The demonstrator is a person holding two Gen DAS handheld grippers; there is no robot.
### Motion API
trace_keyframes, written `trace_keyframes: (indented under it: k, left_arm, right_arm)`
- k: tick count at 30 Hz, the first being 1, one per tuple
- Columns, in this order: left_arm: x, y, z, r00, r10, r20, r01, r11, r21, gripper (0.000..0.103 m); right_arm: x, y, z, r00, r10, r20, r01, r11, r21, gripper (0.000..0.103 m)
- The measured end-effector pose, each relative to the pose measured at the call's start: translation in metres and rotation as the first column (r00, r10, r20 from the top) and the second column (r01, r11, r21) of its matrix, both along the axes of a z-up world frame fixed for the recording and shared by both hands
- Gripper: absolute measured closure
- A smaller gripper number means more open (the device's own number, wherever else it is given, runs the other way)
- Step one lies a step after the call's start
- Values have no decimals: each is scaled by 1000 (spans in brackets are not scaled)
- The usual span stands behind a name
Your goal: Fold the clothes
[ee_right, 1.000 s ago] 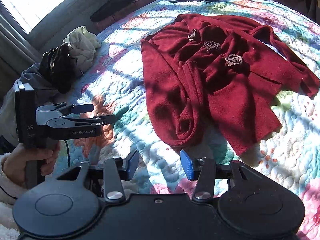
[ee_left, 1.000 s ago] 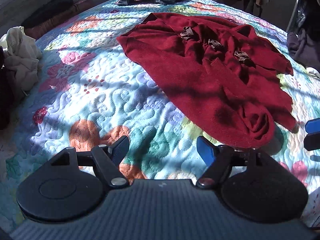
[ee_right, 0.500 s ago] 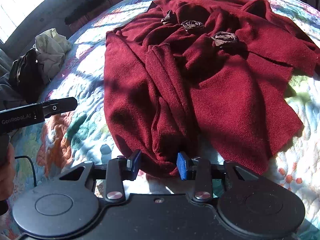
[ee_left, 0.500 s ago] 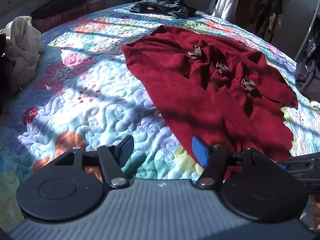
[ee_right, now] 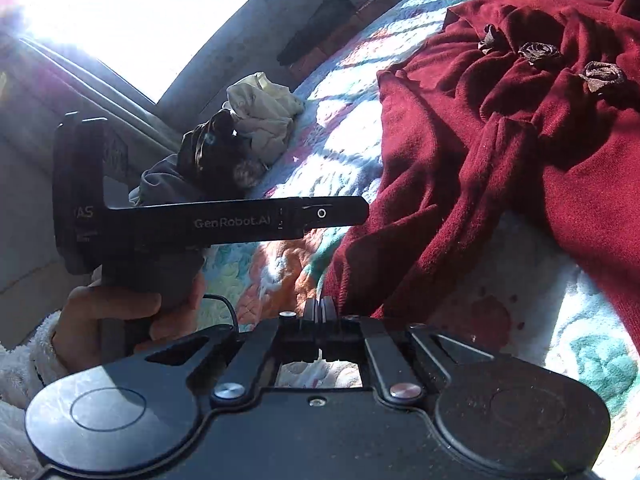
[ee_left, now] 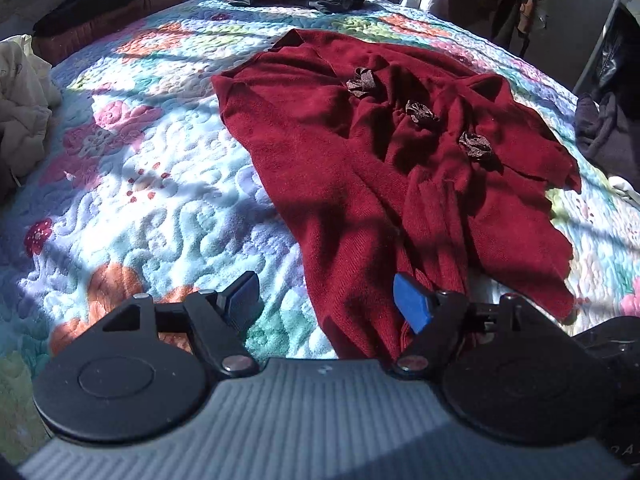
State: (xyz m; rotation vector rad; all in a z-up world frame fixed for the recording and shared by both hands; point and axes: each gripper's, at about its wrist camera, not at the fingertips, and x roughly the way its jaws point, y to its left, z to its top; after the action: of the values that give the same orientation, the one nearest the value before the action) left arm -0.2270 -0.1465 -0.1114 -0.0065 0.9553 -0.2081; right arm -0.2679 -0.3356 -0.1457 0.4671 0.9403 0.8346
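- Right wrist view is showing the right tongs (ee_right: 319, 312) pressed together, and by my reading they are pinching the near hem of the red cardigan (ee_right: 500, 168), whose cloth is rising from the pads in a taut ridge.
- Left wrist view is showing the left tongs (ee_left: 326, 300) spread wide, hovering just beside the same hem and gripping nothing.
- The red cardigan (ee_left: 384, 184) is lying rumpled on the quilted bed (ee_left: 152, 184), front up, with three dark fabric rosettes (ee_left: 420, 111) running down its middle and one sleeve bunched along the near side.
- Doing this step well probably means taking a second hold with the left tongs on the hem, well apart from the right grip, so the edge is being carried as a straight line.
- Lifting gently and evenly should be keeping the knit from stretching; this fabric looks soft and heavy, likely to sag between the two holds.
- Smoothing the bunched sleeve first would be giving a flatter fold.
- A pile of other clothes (ee_right: 256, 120) is sitting at the bed's edge, clear of the work.
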Motion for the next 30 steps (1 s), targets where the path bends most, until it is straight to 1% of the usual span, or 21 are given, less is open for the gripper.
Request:
trace_keyframes:
  k: [1, 3, 5, 6, 7, 8, 9, 10, 11, 12, 13, 14, 15, 16, 17, 19, 21, 24, 26, 28, 30]
  left_arm:
    - [1, 0, -2, 1000, -4, -8, 4, 1000, 11, 27]
    - [4, -3, -12, 999, -12, -49, 13, 1000, 23, 26]
    - [7, -5, -18, 997, -3, -81, 5, 999, 32, 26]
    - [9, -6, -21, 996, 1, -93, 2, 999, 38, 26]
    - [9, -8, -21, 996, -3, -85, 7, 999, 47, 26]
    - [9, -11, -21, 997, -8, -78, 12, 998, 55, 26]
    - [9, -13, -22, 997, -13, -70, 18, 998, 64, 26]
    - [10, -16, -22, 998, -26, -58, 30, 997, 76, 27]
    - [11, -21, -26, 997, -46, -58, 51, 994, 93, 30]
    - [12, -25, -30, 996, -66, -57, 72, 991, 109, 38]
    - [14, -29, -35, 995, -86, -57, 93, 988, 125, 69]
    - [15, -33, -39, 993, -103, -59, 111, 984, 142, 91]
    - [18, -36, -45, 992, -101, -71, 111, 981, 161, 92]
    - [20, -39, -50, 992, -99, -81, 112, 977, 179, 94]
    - [18, -39, -49, 992, -106, -67, 117, 976, 186, 95]
    - [14, -37, -44, 992, -118, -38, 124, 970, 208, 95]
    - [4, -30, -36, 993, -113, 30, 99, 948, 302, 95]
    - [-3, -10, -29, 993, -67, 95, 25, 919, 393, 95]
    - [4, 16, -30, 997, 19, 68, -41, 940, 340, 95]
    - [12, 39, -37, 995, 95, 25, -98, 954, 284, 95]
    - [15, 53, -45, 989, 148, -4, -141, 952, 270, 94]
  right_arm:
    - [-3, 4, 3, 999, 24, 27, -24, 1000, 5, 101]
    - [-6, 12, 8, 997, 45, 64, -46, 999, 9, 101]
    - [-6, 17, 11, 996, 41, 85, -37, 998, -45, 101]
    - [-5, 15, 12, 995, 30, 99, -23, 997, -71, 101]
    - [-5, 13, 12, 993, 18, 113, -8, 995, -97, 101]
    - [-4, 7, 10, 993, -12, 115, 26, 992, -126, 100]
    - [-4, 0, 8, 992, -42, 119, 60, 986, -155, 96]
    - [-3, -6, 6, 990, -73, 123, 95, 979, -183, 95]
    - [-3, -18, 3, 984, -118, 131, 141, 971, -192, 95]
    - [-3, -28, 1, 978, -160, 137, 186, 962, -201, 92]
    - [-1, -36, -2, 976, -181, 125, 203, 959, -197, 90]
    - [2, -45, -5, 974, -199, 107, 216, 958, -187, 83]
    - [4, -52, -8, 971, -218, 93, 232, 957, -172, 70]
    - [7, -62, -12, 965, -251, 72, 260, 955, -146, 61]
    - [10, -71, -16, 958, -283, 49, 287, 950, -120, 49]
    - [21, -81, -28, 948, -318, -20, 315, 945, -90, 48]
    - [31, -83, -36, 949, -306, -73, 302, 951, -66, 48]
    - [40, -75, -43, 960, -257, -110, 254, 966, -40, 48]
    - [42, -69, -45, 965, -234, -114, 231, 972, -39, 48]
    - [41, -59, -46, 972, -205, -111, 200, 978, -55, 48]
    - [39, -50, -48, 978, -183, -101, 176, 982, -76, 48]
